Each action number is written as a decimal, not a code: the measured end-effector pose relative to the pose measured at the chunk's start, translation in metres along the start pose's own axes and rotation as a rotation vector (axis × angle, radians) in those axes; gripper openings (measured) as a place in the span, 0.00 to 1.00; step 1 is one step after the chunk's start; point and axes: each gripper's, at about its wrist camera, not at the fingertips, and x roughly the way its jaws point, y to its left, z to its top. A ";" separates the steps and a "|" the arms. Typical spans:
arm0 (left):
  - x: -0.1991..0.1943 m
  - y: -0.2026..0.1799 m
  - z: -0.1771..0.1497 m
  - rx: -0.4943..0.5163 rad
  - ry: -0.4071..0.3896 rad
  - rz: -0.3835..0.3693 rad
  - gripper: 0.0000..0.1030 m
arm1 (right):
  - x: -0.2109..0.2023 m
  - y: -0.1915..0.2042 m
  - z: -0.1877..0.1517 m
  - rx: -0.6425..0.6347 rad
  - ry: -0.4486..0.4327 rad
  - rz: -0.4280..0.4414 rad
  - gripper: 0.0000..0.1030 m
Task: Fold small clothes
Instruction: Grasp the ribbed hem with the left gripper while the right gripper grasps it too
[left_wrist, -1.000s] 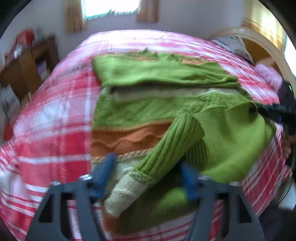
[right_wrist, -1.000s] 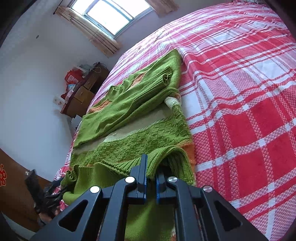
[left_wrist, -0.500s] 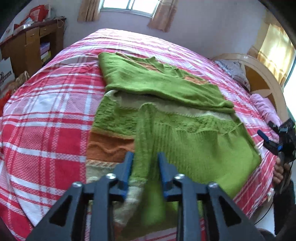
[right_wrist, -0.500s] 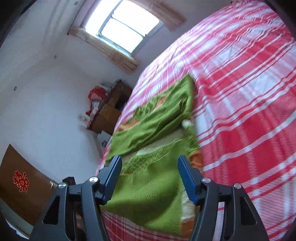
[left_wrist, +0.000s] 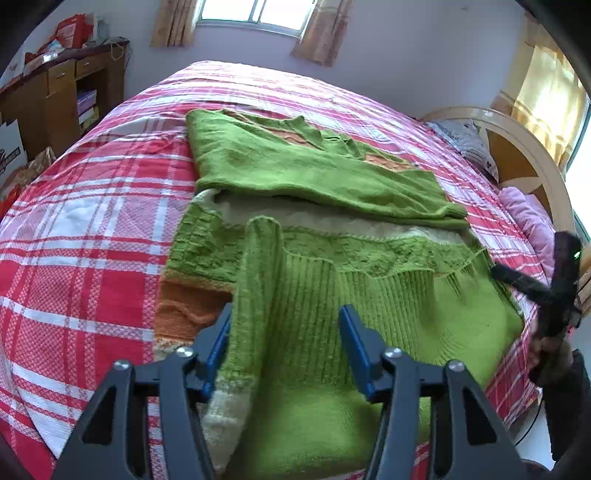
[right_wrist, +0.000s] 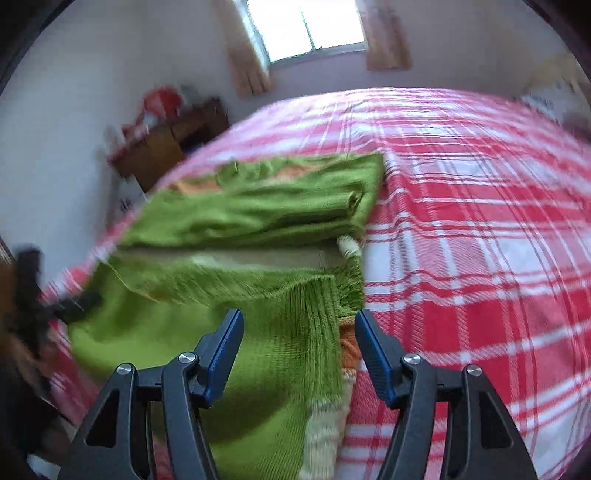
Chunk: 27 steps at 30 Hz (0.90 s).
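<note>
While the green knitted sweater with orange and cream bands lies spread across the red, pink and white plaid bedspread, both grippers stand released above its near part. The left gripper has its blue-padded jaws spread wide — the ribbed green sleeve with a cream cuff lies between them, apparently touched by neither pad. The right gripper is likewise spread, its jaws straddling the ribbed green edge of the sweater, gripping nothing. The far part of the garment is folded over itself, forming a flat green layer across the cream band. In the left wrist view, the right gripper appears at the bed's right edge — blurred. A brown wooden desk stands by the wall beside the curtained window.
</note>
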 end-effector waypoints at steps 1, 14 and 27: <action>0.000 0.002 0.000 -0.009 -0.004 -0.002 0.47 | 0.006 0.004 -0.003 -0.030 0.008 -0.029 0.61; -0.031 0.005 -0.004 -0.059 -0.118 0.031 0.05 | -0.055 0.028 -0.003 -0.069 -0.150 -0.091 0.05; -0.048 0.003 0.045 -0.125 -0.278 0.134 0.05 | -0.065 0.047 0.050 -0.070 -0.300 -0.140 0.06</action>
